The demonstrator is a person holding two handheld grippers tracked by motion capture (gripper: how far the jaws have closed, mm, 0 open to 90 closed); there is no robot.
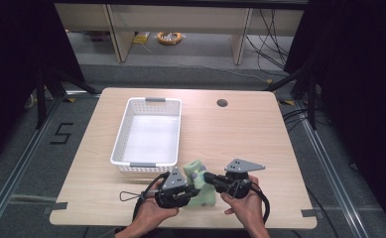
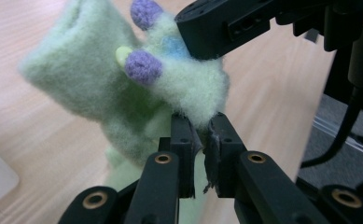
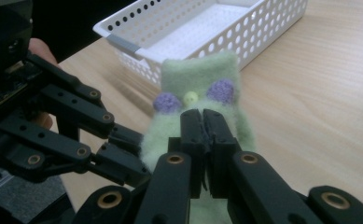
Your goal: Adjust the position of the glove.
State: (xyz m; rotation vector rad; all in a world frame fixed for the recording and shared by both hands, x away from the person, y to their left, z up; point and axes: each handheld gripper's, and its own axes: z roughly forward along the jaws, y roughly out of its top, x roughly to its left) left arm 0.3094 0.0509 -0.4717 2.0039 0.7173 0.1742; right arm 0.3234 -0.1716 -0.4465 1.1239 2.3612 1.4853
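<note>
Basket (image 1: 121, 134) of white perforated plastic sits empty on the table (image 1: 260, 134); left gripper (image 2: 201, 135) and right gripper (image 3: 202, 122) both pinch the green plush toy (image 1: 199, 184) just beside it.

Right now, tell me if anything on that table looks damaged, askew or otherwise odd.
Nothing looks damaged or spilled. The green plush toy is off the table, pinched from both sides: the left gripper grips a fuzzy edge, the right gripper its front. The white basket sits square and empty.
</note>
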